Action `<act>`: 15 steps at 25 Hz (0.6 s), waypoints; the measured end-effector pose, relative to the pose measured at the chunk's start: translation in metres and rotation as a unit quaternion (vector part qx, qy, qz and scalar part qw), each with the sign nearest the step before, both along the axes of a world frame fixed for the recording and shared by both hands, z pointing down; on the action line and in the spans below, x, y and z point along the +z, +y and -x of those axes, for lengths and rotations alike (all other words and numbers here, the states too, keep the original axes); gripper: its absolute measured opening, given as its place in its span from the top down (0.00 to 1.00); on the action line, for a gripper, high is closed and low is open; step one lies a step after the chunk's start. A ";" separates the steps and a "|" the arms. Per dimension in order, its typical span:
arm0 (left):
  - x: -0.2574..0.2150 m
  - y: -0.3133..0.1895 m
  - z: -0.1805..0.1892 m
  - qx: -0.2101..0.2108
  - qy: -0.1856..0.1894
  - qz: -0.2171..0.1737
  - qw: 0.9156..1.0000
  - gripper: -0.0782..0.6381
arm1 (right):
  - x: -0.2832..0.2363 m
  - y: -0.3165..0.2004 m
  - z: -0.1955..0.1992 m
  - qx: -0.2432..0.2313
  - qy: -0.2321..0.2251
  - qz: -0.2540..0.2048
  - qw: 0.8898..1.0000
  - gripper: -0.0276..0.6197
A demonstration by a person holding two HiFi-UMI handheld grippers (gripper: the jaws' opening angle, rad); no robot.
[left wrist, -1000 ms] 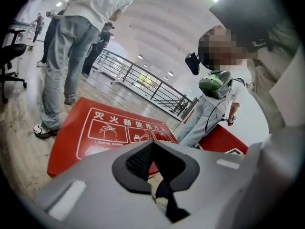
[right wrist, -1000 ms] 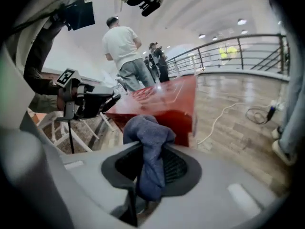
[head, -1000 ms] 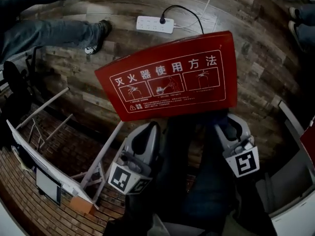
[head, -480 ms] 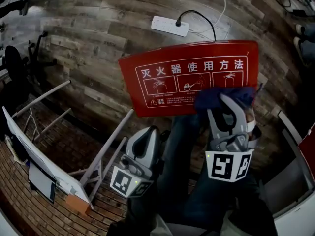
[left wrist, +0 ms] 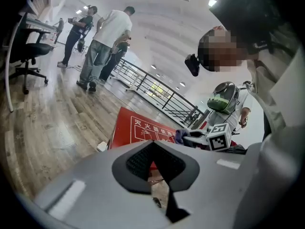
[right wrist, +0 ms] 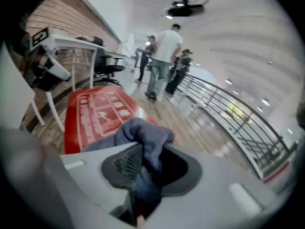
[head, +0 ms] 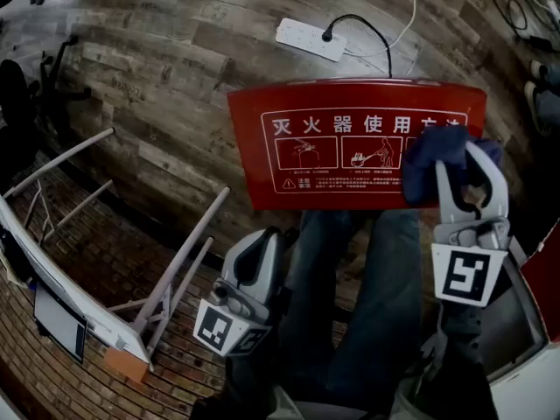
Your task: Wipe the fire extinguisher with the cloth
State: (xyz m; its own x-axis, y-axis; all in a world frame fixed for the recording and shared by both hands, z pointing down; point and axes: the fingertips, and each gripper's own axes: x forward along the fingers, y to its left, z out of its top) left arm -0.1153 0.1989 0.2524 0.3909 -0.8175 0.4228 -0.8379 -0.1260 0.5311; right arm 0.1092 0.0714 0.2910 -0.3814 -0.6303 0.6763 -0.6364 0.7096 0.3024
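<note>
Over the right end of the red box (head: 359, 103), the right gripper (head: 468, 156) is pinching a bunched blue cloth (head: 429, 151). Its jaws are clamping the fabric so that a wad is bulging past the tips and a tail is hanging back between them. The box is standing on the wood floor (head: 157, 86) just ahead of the person's legs (head: 385, 304), with its printed face turned up. No bare extinguisher is showing, so the box is probably housing it. The left gripper (head: 267, 239) is hanging low beside the legs, short of the box, with its jaws pressed together on nothing. The step in hand appears to be the wiping pass itself, though whether the wad is touching the red face yet is not clear. To do it well, the person should be laying the wad flat on the face rather than dragging the hard tips over it. The pinch should be kept firm so the cloth is not slipping out. Long overlapping strokes from the right edge across the printed panel to the left would be covering it evenly. The box may be sliding on the smooth floor, so the idle left gripper could be bracing its near-left edge. The power strip (head: 306, 39) is lying just behind the box, and the strokes should be stopping short of it.
</note>
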 end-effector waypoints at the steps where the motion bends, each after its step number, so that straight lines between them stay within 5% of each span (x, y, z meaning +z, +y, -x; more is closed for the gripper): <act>1: 0.002 0.001 0.002 -0.003 0.004 0.002 1.000 0.88 | 0.003 -0.011 -0.020 0.035 0.015 0.007 0.999 0.80; 4: 0.007 0.003 0.006 -0.009 0.013 0.008 1.000 0.88 | 0.002 -0.026 -0.018 0.024 0.075 -0.020 0.997 0.80; 7: 0.012 0.002 0.009 -0.006 0.009 0.012 1.000 0.88 | 0.005 -0.008 0.049 0.005 0.028 -0.008 1.000 0.80; 11: 0.012 -0.003 0.019 0.001 -0.009 0.012 1.000 0.88 | -0.002 0.049 0.172 -0.169 -0.029 -0.024 0.985 0.80; 15: 0.012 -0.013 0.025 0.010 -0.020 0.009 1.000 0.88 | 0.002 0.065 0.182 -0.216 -0.026 -0.017 0.976 0.80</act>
State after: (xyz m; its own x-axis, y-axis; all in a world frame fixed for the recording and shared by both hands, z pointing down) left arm -0.1400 0.1856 0.2645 0.3887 -0.8025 0.4526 -0.8564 -0.1335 0.4988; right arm -0.0724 0.1369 0.2928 -0.6499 -0.4245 0.6304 -0.2957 0.9054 0.3047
